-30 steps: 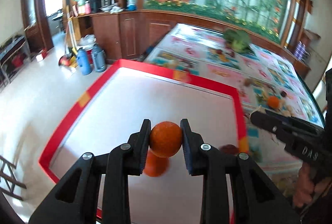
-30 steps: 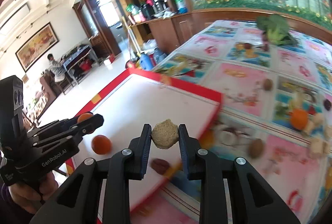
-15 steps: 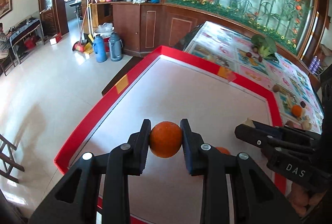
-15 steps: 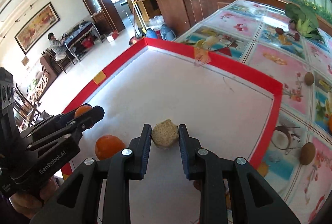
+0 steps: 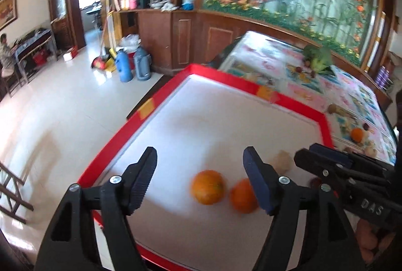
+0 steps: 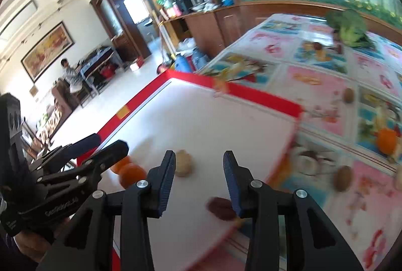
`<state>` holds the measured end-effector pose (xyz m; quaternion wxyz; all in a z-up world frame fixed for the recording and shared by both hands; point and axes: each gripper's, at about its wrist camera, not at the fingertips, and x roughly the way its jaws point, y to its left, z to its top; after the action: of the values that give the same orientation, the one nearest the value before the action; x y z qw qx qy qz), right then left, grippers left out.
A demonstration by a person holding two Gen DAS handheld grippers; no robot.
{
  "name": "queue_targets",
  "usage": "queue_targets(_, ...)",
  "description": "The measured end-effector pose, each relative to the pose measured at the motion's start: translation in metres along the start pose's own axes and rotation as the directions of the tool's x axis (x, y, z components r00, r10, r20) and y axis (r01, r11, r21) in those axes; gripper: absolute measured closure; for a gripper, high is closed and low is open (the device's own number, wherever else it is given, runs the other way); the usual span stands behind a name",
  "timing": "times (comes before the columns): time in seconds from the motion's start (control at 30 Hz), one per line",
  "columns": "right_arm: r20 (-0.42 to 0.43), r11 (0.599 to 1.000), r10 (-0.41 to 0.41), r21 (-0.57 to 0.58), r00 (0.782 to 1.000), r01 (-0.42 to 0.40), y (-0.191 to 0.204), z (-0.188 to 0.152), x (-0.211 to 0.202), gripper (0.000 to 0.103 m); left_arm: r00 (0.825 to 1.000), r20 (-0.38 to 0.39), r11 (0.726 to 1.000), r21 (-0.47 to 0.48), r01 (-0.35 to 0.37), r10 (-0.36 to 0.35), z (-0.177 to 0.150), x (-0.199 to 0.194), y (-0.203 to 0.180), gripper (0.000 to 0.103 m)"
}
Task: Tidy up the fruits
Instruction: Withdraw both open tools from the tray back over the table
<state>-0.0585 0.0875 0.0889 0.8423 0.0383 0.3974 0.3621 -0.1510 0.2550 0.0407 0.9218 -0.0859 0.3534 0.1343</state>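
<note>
Currently catalogued, we found our left gripper (image 5: 199, 166) with its jaws just opened wide and nothing pressed between them. One orange (image 5: 207, 186) lay on the white tray (image 5: 226, 120) below the gap, nearer the right finger. A second orange (image 5: 243, 195) sat just beside the first, partly behind that right finger; whether the two touched, we could not tell. Our right gripper (image 6: 198, 163) had also just been opening, to a middling width, and held nothing. A tan, rough-skinned fruit (image 6: 183, 163) rested on the tray just ahead of its left finger, free of the pads. A dark red fruit (image 6: 221, 205) lay close under its right finger, near the tray's edge. Beyond the red rim, well to the right of that gripper, we noted a third orange (image 6: 387, 141) and a brown kiwi-like fruit (image 6: 342, 178) on the patterned tablecloth (image 6: 326, 85).
</note>
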Motion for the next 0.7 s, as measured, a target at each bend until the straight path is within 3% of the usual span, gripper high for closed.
queue_targets(0.3,0.045,0.987,-0.101,0.127,0.994,0.094,-0.080,-0.022,-0.061,0.064,0.994,-0.012,0.982,0.149,0.113,-0.113,0.001,-0.014,-0.072,0.030)
queue_targets(0.5,0.016,0.974,-0.181,0.142,0.983,0.177,-0.118,-0.040,-0.088,0.064,0.982,-0.033,0.947,0.258,0.189,-0.187,-0.002,-0.022,-0.126,0.026)
queue_targets(0.7,-0.029,0.952,-0.234,0.196,0.972,0.235,-0.153,-0.047,-0.092,0.064,0.962,-0.102,0.899,0.343,0.273,-0.253,-0.011,-0.018,-0.173,0.025)
